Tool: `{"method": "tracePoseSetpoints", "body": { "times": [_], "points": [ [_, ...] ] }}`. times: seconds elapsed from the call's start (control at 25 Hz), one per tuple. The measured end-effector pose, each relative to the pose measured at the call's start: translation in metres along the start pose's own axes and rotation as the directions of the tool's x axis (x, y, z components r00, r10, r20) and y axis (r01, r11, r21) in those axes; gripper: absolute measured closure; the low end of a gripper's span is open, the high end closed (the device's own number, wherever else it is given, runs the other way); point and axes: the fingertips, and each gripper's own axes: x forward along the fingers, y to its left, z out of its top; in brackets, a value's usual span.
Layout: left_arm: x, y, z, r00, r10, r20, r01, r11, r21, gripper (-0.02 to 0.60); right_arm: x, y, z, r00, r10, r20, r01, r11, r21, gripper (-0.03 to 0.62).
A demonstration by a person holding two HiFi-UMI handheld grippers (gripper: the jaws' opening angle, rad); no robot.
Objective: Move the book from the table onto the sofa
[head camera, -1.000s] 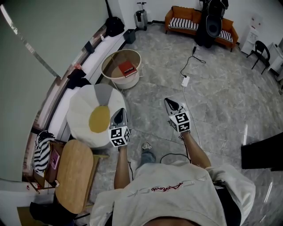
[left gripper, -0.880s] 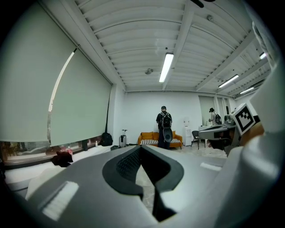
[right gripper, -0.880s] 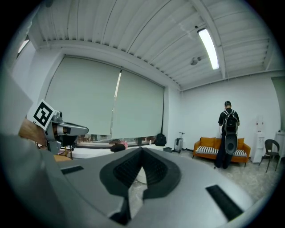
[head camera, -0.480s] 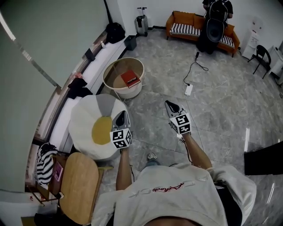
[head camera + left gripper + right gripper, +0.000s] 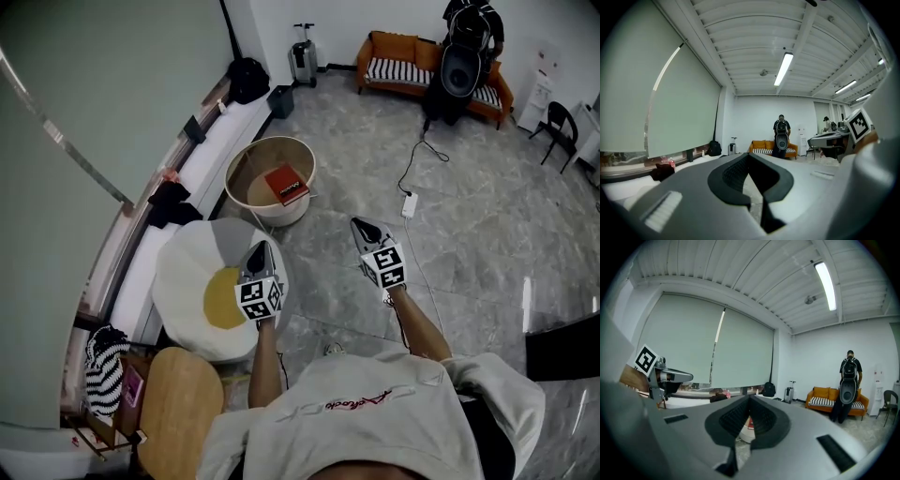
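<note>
Red squarish book (image 5: 287, 184), flat on round beige rimmed table (image 5: 251, 187); sofa (image 5: 412, 70) orange w/ striped cushions; left gripper (image 5: 256, 247) & right gripper (image 5: 360, 225) closed tight, empty.

Red book (image 5: 287, 184); beige round tabletop (image 5: 253, 190); orange sofa (image 5: 397, 47) with black-and-white striped cushions (image 5: 398, 70); white beanbag (image 5: 186, 279) with a yellow yolk patch.

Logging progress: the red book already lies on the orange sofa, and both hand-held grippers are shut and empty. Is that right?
Not quite. The head view shows the red book lying on the round table, not on the orange sofa. The left hand-held gripper and right hand-held gripper are shut and empty, as you said.
</note>
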Motion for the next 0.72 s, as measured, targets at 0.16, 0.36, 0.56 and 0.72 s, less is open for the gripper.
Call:
{"method": "tracePoseSetpoints", "body": {
  "times": [0.16, 0.36, 0.56, 0.72],
  "points": [
    [0.022, 0.019, 0.003, 1.0, -0.009, 0.006, 0.009, 1.0, -0.005, 0.572, 0.026, 0.0, 0.002, 1.0, -0.004, -0.004, 0.004, 1.0, -0.006, 0.585],
    [0.048, 0.032, 0.007, 1.0, -0.024, 0.008, 0.024, 1.0, -0.001, 0.572, 0.051, -0.009, 0.007, 1.0, -0.02, 0.001, 0.02, 1.0, -0.01, 0.585],
    [0.065, 0.047, 0.006, 0.999, -0.032, 0.009, 0.032, 0.999, 0.004, 0.572, 0.072, -0.012, 0.007, 0.999, -0.032, 0.007, 0.032, 0.999, -0.005, 0.585],
    [0.076, 0.057, 0.006, 0.999, -0.035, 0.011, 0.035, 0.999, 0.006, 0.572, 0.085, -0.013, 0.006, 0.999, -0.035, 0.007, 0.035, 0.999, -0.005, 0.585]
  ]
}}
